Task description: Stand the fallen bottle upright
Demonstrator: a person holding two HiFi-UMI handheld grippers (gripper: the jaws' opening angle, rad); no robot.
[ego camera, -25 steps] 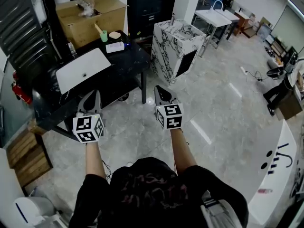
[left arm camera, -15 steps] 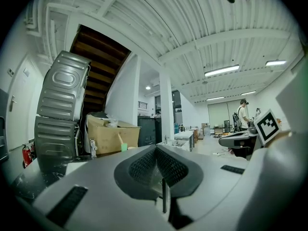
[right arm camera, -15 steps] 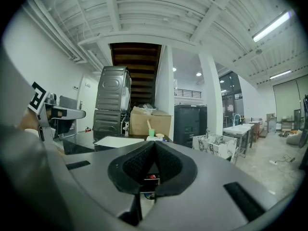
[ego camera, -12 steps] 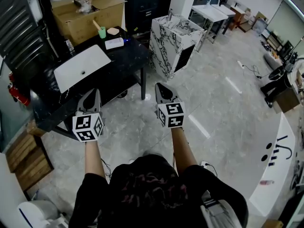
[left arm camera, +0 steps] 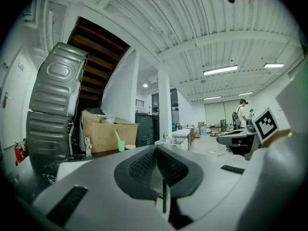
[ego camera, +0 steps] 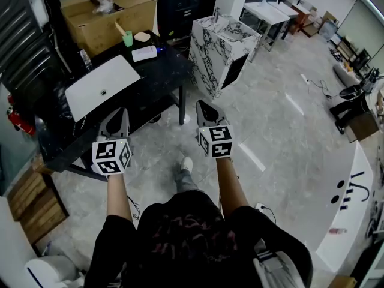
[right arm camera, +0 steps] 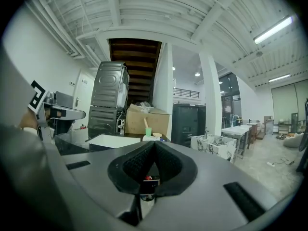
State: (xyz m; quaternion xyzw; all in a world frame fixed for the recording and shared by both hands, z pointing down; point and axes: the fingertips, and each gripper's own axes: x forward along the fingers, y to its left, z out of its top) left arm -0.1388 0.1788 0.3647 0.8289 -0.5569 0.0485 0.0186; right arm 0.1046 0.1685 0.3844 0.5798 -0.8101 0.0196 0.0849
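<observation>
Our left gripper [ego camera: 119, 116] and right gripper [ego camera: 203, 107] both have jaws pressed together, holding nothing. The bottle [ego camera: 145, 54] lies far ahead on the black table [ego camera: 171, 72], long side running left to right (our left gripper seems nearer).

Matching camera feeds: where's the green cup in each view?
Head view: green cup at upper left, on the dark table's far end.
Left gripper view: cup left of centre, below mid height.
Right gripper view: cup near centre, just below mid height.
Shared landmark: the cardboard box right behind it in all three.
</observation>
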